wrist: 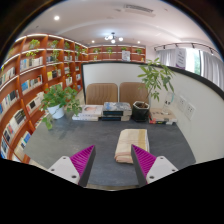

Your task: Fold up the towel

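**Folded towel ahead of a released gripper**

Bookshelves [30, 80] line the library room's left wall, and two chairs [117, 93] stand behind a dark bench [60, 140]. On the bench, a leafy plant [62, 100] sits near stacked books [100, 112], with a taller plant [153, 80] further right. The beige towel [129, 144] lies folded just ahead of the gripper [113, 160], whose fingers are spread apart, holding nothing.
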